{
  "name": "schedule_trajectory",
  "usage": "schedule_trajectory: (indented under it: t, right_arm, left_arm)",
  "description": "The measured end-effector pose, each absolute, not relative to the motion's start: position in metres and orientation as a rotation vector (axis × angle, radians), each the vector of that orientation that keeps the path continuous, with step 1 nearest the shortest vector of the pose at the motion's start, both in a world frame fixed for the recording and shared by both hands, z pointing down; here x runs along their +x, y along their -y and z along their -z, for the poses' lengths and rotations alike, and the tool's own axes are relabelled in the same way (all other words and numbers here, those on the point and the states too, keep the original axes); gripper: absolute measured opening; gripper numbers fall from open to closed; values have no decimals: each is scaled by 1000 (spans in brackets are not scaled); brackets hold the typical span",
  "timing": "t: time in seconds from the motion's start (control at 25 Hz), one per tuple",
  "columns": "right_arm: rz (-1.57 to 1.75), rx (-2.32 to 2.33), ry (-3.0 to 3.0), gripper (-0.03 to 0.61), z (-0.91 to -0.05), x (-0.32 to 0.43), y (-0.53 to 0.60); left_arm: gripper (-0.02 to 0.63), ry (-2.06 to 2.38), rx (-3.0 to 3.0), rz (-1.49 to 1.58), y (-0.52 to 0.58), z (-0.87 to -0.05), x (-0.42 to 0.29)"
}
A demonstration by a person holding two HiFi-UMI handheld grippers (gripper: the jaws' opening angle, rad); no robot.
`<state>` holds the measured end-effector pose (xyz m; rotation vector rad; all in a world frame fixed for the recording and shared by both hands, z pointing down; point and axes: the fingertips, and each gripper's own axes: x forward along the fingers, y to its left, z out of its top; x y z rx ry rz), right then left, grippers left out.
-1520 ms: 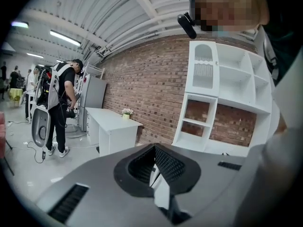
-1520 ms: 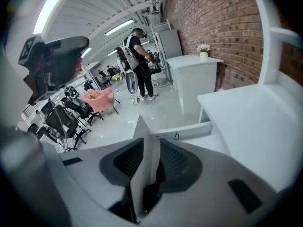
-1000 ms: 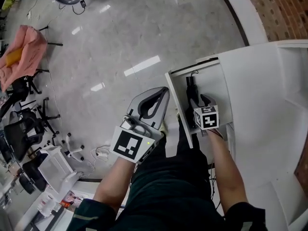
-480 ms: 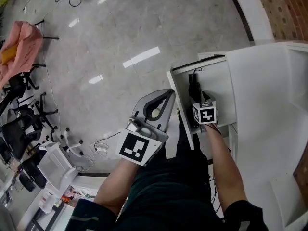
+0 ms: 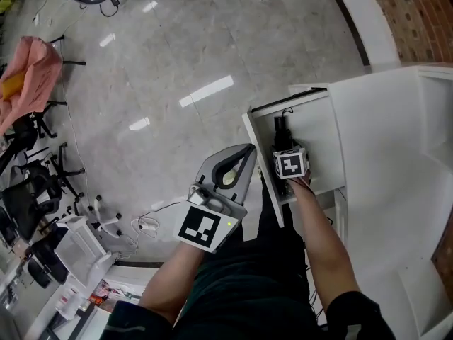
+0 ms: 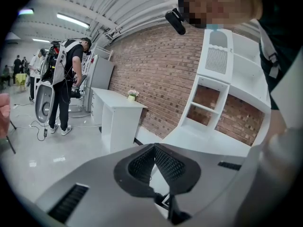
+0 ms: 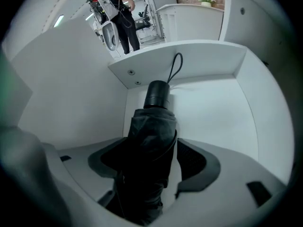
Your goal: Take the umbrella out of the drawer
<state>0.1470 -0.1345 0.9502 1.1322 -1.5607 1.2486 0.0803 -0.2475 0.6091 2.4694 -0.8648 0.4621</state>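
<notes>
A folded black umbrella (image 5: 282, 129) lies in the open white drawer (image 5: 322, 144), handle and wrist loop pointing away from me. My right gripper (image 5: 287, 160) reaches steeply down into the drawer. In the right gripper view its jaws are opening and straddle the umbrella (image 7: 152, 136). A gap shows beside the right pad, so the right gripper (image 7: 151, 157) is not pressing on the fabric. My left gripper (image 5: 245, 151) hangs just left of the drawer front over the floor. In the left gripper view that gripper (image 6: 154, 146) has its pads meeting, with nothing between them.
The white shelf unit (image 5: 396, 161) fills the right side. Office chairs (image 5: 28, 190), a pink cloth (image 5: 32, 73) and loose cables (image 5: 148, 222) lie on the tiled floor at left. A person (image 6: 64, 79) stands by a white desk (image 6: 118, 115) far off.
My right gripper has sunk deeper into the drawer over the umbrella, which now lies between its jaws. My left gripper has dropped a little beside the drawer front.
</notes>
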Motion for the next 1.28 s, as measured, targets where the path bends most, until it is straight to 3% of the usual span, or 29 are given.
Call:
schedule_trajectory:
  t: [0.24, 0.36, 0.52, 1.0, 1.28]
  right_arm:
    - [-1145, 1121, 1415, 287, -967, 171, 143]
    - [-1154, 1170, 1379, 216, -960, 196, 121]
    - [-1289, 1176, 1498, 188, -964, 170, 135]
    - [-1201, 1315, 1740, 175, -914, 187, 148]
    - [-1051, 1481, 1847, 172, -839, 199, 144]
  left_arm:
    - [6, 892, 2535, -474, 247, -616, 83]
    - [6, 863, 2473, -485, 232, -615, 81]
    - [6, 909, 2470, -484, 236, -612, 64]
    - [6, 885, 2533, -471, 230, -599, 68]
    - [6, 866, 2596, -442, 208, -567, 60]
